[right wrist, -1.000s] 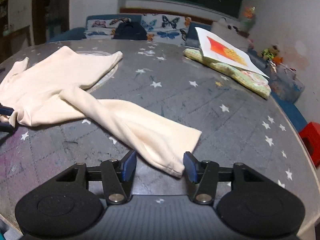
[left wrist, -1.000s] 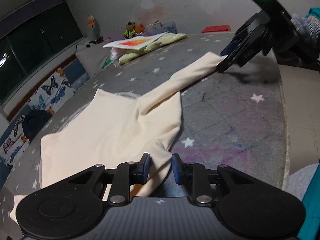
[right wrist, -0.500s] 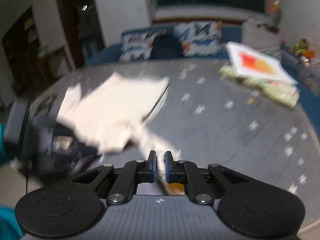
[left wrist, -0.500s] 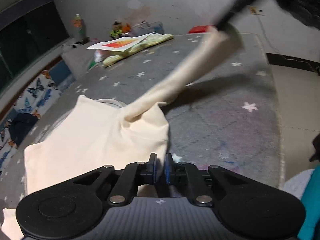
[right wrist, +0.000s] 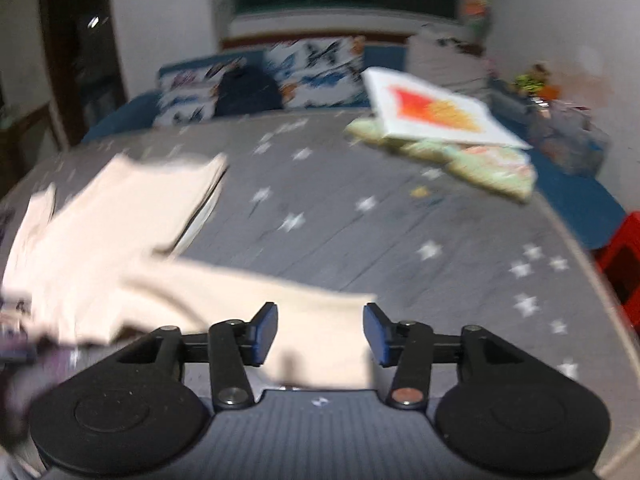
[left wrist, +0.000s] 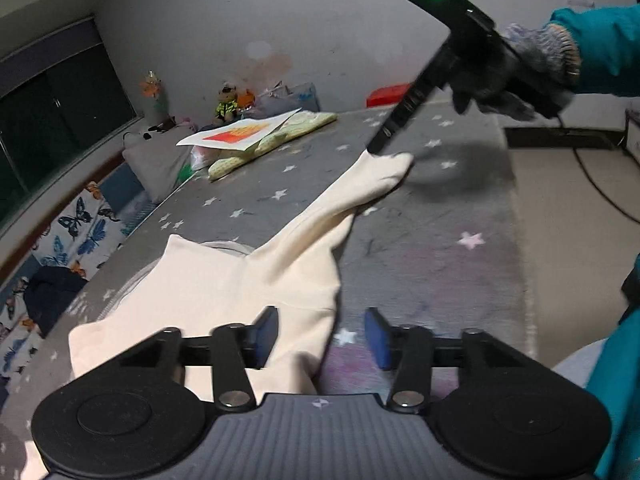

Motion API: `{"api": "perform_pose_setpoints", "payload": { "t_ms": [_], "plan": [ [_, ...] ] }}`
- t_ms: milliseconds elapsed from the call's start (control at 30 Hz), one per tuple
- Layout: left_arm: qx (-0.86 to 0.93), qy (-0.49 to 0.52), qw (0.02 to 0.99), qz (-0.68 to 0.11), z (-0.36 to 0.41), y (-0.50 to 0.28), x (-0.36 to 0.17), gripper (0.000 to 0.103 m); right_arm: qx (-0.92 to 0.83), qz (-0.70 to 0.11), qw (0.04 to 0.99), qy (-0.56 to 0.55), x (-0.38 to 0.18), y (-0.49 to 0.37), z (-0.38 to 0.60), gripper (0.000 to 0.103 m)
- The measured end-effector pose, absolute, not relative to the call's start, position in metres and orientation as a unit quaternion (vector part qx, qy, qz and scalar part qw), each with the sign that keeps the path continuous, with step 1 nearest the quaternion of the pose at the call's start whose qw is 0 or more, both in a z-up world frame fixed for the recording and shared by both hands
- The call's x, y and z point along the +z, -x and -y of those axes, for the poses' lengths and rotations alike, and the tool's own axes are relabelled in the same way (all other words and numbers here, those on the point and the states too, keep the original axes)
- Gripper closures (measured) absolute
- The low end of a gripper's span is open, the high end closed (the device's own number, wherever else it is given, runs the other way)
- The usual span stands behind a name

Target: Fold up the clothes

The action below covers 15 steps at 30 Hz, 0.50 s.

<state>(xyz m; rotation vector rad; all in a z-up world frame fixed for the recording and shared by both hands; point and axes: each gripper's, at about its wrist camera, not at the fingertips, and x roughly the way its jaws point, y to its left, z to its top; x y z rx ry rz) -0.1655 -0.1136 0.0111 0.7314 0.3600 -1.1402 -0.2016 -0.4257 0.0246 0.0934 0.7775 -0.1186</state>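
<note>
Gaping wide, the left gripper (left wrist: 321,334) hangs over the near edge of the cream shirt (left wrist: 224,292), its blue pads (left wrist: 266,330) standing apart with a fold of the cloth between them but not pinched. The right gripper (right wrist: 320,334) is spread just as wide in its own blurred view, the sleeve (right wrist: 280,308) lying between and just beyond its pads (right wrist: 267,330), with nothing clamped. Seen from the left wrist, the right gripper (left wrist: 378,148) tilts down from the upper right, its tip at the far end of the sleeve (left wrist: 372,178); whether it touches the cloth there cannot be told. A gloved hand (left wrist: 516,76) in a teal cuff holds that tool, and a green light shines on its top. The shirt lies spread on the grey star-printed mat (left wrist: 440,240), its body toward the near left, the one sleeve stretched away to the far right. At the far side of the mat lie a white sheet with an orange print (left wrist: 240,132) and a pale green cloth (left wrist: 280,140) under it. Beyond them small toys (left wrist: 228,102) sit by the wall, with a red box (left wrist: 388,94) to their right. Butterfly-print cushions (left wrist: 80,232) line the left side, under a dark window (left wrist: 48,120).
</note>
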Motion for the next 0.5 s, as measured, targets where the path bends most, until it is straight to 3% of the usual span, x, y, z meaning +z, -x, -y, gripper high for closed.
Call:
{"api": "perform_pose_setpoints", "payload": {
  "t_ms": [233,267,300,367,433,500],
  "plan": [
    [-0.517,-0.358,0.755,-0.185,0.139,0.153,-0.01,0.053,-0.078,-0.384,0.917,-0.078,0.0,0.192,0.434,0.053],
    [-0.521,-0.352,0.753,-0.195,0.141,0.15,-0.01,0.061,-0.08,-0.386,0.916,-0.078,-0.001,0.192,0.438,0.054],
    [-0.525,-0.345,0.751,-0.205,0.142,0.147,-0.01,0.077,-0.082,-0.387,0.915,-0.074,-0.003,0.191,0.441,0.054],
    [-0.536,-0.335,0.743,-0.22,0.143,0.144,-0.01,0.093,-0.087,-0.39,0.915,-0.046,-0.007,0.186,0.439,0.057],
    [-0.557,-0.322,0.729,-0.234,0.139,0.144,-0.01,0.1,-0.099,-0.392,0.915,-0.021,-0.008,0.179,0.441,0.068],
    [-0.59,-0.306,0.706,-0.246,0.133,0.148,-0.008,0.101,-0.126,-0.391,0.911,0.005,-0.008,0.173,0.445,0.07]
  ]
}}
